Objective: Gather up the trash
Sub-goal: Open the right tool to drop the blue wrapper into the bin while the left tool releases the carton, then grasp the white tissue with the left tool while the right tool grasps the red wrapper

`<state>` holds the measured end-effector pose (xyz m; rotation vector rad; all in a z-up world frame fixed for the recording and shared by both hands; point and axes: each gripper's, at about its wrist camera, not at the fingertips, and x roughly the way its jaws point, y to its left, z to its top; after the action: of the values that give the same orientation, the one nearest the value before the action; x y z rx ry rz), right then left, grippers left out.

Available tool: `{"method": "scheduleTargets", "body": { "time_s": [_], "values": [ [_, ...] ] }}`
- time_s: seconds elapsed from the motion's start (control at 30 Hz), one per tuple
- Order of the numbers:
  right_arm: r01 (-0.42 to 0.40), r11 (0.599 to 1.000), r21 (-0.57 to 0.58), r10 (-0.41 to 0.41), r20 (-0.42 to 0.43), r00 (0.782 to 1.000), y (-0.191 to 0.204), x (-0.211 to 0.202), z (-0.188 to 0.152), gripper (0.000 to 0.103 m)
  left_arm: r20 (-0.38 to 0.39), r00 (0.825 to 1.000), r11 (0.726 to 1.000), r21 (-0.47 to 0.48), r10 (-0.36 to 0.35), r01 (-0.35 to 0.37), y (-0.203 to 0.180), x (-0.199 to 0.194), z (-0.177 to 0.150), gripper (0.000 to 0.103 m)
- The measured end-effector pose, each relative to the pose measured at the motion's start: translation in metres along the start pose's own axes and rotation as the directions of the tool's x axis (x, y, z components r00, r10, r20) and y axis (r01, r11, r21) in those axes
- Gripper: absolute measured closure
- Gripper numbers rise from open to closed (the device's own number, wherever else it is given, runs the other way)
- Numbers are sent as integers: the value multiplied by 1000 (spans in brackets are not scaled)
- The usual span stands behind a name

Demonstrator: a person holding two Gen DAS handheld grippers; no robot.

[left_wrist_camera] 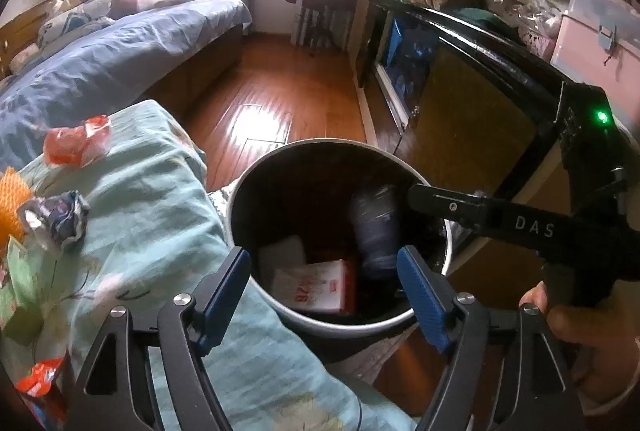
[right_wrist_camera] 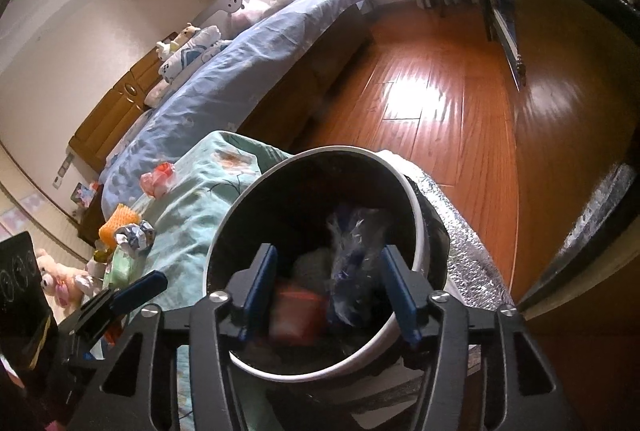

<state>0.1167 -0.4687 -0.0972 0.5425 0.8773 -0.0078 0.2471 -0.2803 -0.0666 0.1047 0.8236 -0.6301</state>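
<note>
Left hand-held gripper (left_wrist_camera: 324, 271): dark grey metal linkage arms with triangular cut-outs, round silver screw heads at the pivots, two fingers faced with blue ribbed pads (left_wrist_camera: 420, 295). Right hand-held gripper (right_wrist_camera: 328, 287): same build, black arms, silver screws, blue pads. Seen from the left wrist view: black body, white letters "DAS" along one finger, small silver screw near its tip, green light glowing on the housing. Bare hand (left_wrist_camera: 576, 335) around the black grip, pale cuff edge at the wrist.

White-rimmed black bin (left_wrist_camera: 240, 199); mint floral quilt (left_wrist_camera: 160, 215); blue bedspread (left_wrist_camera: 100, 71).
</note>
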Motion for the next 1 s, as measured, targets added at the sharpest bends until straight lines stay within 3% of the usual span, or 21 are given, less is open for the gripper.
{"method": "scheduleTargets", "body": {
  "time_s": [0.27,0.63,1.0],
  "values": [
    [-11,1000,-13,11,22,1000,16,-8,-13,28,15,999,996,-84,29,-27,20,-25,-26,28],
    [-59,991,-120,59,-5,998,78,-3,-44,24,26,996,981,-173,90,-84,50,-82,-82,28],
    [-143,968,-204,132,-66,989,138,5,-78,24,49,983,943,-295,178,-156,86,-149,-127,28]
  ]
}}
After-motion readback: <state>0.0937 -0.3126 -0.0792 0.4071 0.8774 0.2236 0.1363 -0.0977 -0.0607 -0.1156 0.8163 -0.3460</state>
